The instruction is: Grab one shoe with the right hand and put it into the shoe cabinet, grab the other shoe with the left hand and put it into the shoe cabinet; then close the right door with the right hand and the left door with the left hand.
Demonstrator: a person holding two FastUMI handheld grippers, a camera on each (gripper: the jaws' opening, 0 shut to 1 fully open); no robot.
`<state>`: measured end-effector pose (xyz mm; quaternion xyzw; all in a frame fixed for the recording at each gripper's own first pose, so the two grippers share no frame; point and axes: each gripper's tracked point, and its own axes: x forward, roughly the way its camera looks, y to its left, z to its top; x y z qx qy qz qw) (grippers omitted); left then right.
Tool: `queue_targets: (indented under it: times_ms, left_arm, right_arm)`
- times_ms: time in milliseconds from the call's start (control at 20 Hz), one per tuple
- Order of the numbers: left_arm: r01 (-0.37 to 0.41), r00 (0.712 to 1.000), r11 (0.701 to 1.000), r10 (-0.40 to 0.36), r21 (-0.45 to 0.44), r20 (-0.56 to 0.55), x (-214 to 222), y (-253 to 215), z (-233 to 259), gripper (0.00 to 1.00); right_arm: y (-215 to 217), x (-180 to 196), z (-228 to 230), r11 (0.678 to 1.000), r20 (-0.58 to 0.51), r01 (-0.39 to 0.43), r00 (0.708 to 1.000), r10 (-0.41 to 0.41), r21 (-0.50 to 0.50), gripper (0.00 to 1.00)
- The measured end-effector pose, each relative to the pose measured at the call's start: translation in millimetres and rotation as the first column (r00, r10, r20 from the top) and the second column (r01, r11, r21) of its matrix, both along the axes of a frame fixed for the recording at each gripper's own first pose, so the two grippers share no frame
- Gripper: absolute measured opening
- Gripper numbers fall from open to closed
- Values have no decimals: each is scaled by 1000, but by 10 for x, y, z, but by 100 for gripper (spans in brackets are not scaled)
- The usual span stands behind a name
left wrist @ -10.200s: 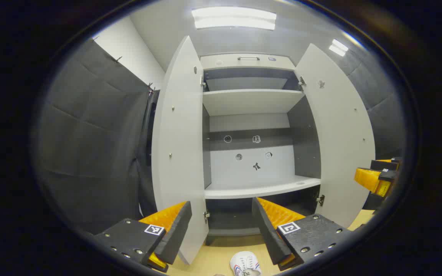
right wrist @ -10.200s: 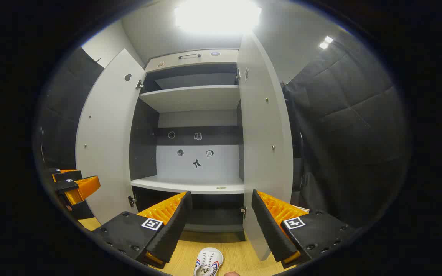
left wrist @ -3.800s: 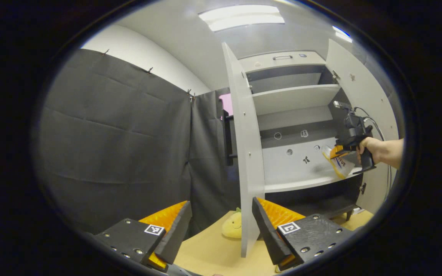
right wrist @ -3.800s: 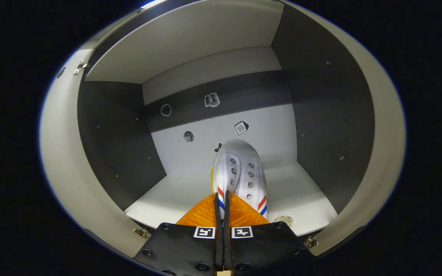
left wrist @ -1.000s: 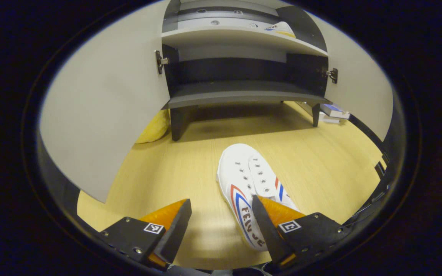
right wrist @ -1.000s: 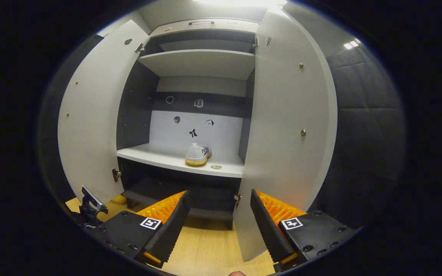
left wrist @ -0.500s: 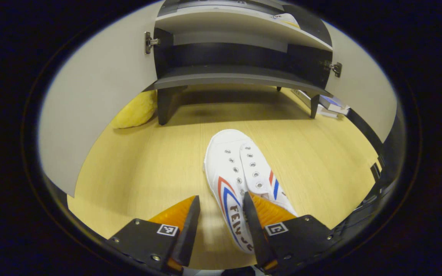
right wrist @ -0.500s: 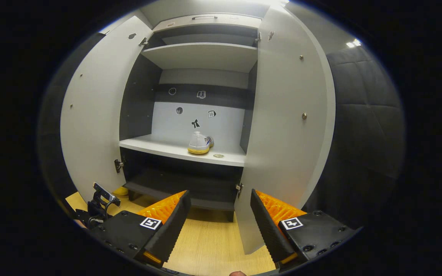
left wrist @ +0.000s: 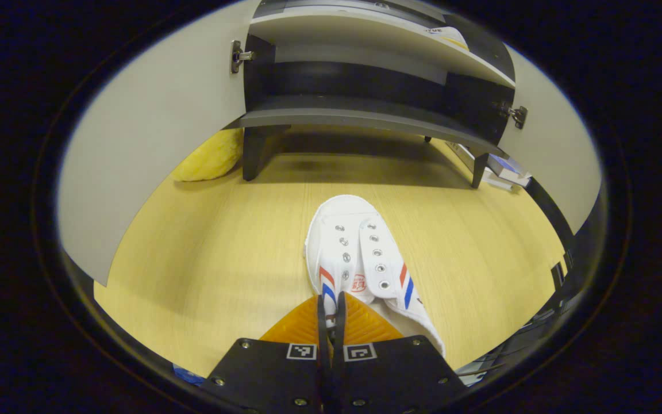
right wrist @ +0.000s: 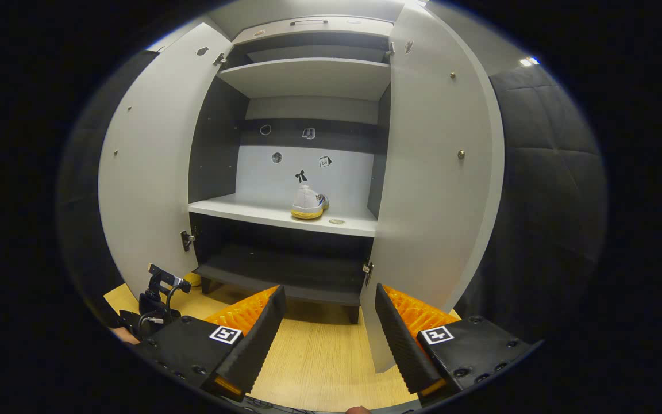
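Pinching floor shoe, left hand-held gripper; right hand-held gripper agape.

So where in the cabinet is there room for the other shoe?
The middle shelf is bare from the left wall to the shoe already there. Its right end is tighter, with a small disc beside that shoe.

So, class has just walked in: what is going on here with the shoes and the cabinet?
A person is putting a pair of shoes away with two hand-held grippers. One white shoe sits on the cabinet's middle shelf. The left gripper is shut on the heel end of the second shoe, which lies on the wooden floor. The right gripper is open, in front of the cabinet. Both doors, left and right, are open.
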<state>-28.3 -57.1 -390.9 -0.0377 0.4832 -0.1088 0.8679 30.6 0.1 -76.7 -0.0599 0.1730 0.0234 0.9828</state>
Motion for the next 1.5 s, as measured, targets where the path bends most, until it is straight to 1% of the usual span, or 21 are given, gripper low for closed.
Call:
queue_targets:
  times_ms: [100, 200, 350, 500, 600, 650, 750, 850, 1000, 1200, 1350, 1500]
  left_arm:
    - [7, 999, 1000, -8, 23, 31, 47, 10, 47, 2]
    - [-7, 999, 1000, 6, 25, 47, 76, 24, 106, 2]
    - [-9, 998, 1000, 9, -5, 65, 154, 49, 246, 2]
    - [-11, 993, 1000, 13, -21, 117, 218, 104, 480, 2]
    - [-26, 986, 998, 34, -50, 160, 262, 172, 644, 2]
    - [-26, 982, 998, 37, -66, 184, 287, 188, 689, 2]
    - [-21, 973, 997, 38, -76, 229, 260, 177, 596, 1]
    - [-21, 965, 997, 39, -74, 259, 248, 153, 551, 2]
    - [-18, 951, 994, 49, -105, 306, 256, 142, 562, 2]
    - [3, 919, 992, 47, -126, 390, 270, 129, 538, 1]
    - [5, 901, 988, 64, -158, 429, 277, 134, 543, 1]
    - [6, 878, 988, 70, -157, 474, 263, 150, 561, 2]
  right_arm:
    - [-1, -4, 3, 1000, 0, -1, 1000, 1, 2, 98]
    - [-3, -14, 40, 1000, 8, -3, 1000, 3, 0, 97]
    - [12, -12, 88, 1000, 22, -9, 1000, 9, 2, 98]
    - [22, -18, 104, 1000, 25, -14, 1000, 14, 8, 98]
    - [37, -21, 102, 1000, 27, -20, 999, 20, 8, 98]
    - [39, -17, 99, 1000, 27, -22, 999, 22, 9, 98]
    - [54, -28, 83, 999, 23, -27, 999, 26, 19, 98]
    - [70, -29, 80, 999, 21, -31, 999, 30, 31, 98]
    - [69, -39, 106, 999, 29, -33, 999, 32, 36, 98]
    - [34, -69, 135, 999, 42, -26, 999, 24, 37, 98]
    - [5, -113, 110, 999, 38, -16, 999, 14, 52, 98]
    - [-12, -166, 75, 998, 29, -9, 1000, 7, 63, 98]
